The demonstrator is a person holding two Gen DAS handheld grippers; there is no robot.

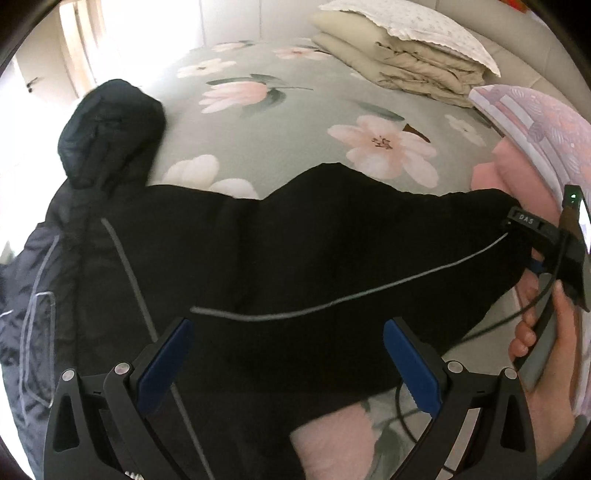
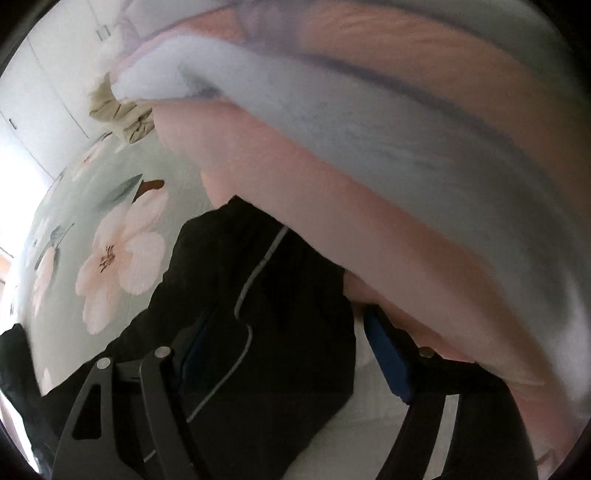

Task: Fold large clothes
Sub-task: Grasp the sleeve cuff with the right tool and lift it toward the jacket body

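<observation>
So there's a big black hooded jacket point(image 1: 295, 251) spread out across a bed with a pale green floral bedspread point(image 1: 280, 122), hood point(image 1: 110, 129) lying toward the far left and one sleeve stretched out to the right, thin grey piping running along it. No real containers anywhere, closest thing is the stack at the head of the bed: a folded beige comforter point(image 1: 406, 70) with a white patterned pillow point(image 1: 413, 29) sitting on top of it. Just right of that is a pink and lilac patterned quilt point(image 1: 535, 125) bunched up at the bed's edge, and it sits right at the end of the sleeve, so that side is pretty crowded. The left gripper point(image 1: 288, 362) hangs over the lower part of the jacket with its blue-padded fingers spread wide and nothing between them. The right gripper point(image 2: 284, 362) is down at the sleeve cuff; in the left wrist view you can see the person's right hand point(image 1: 543, 350) holding it beside the cuff, with a thin black cable trailing off it. From its own camera its fingers are also apart, with black jacket fabric lying in the gap against the left pad, but I can't tell if it's really pinching anything. The pink quilt point(image 2: 332, 206) fills most of that view, blurry and looming just above the fingers, touching or nearly touching the sleeve.
</observation>
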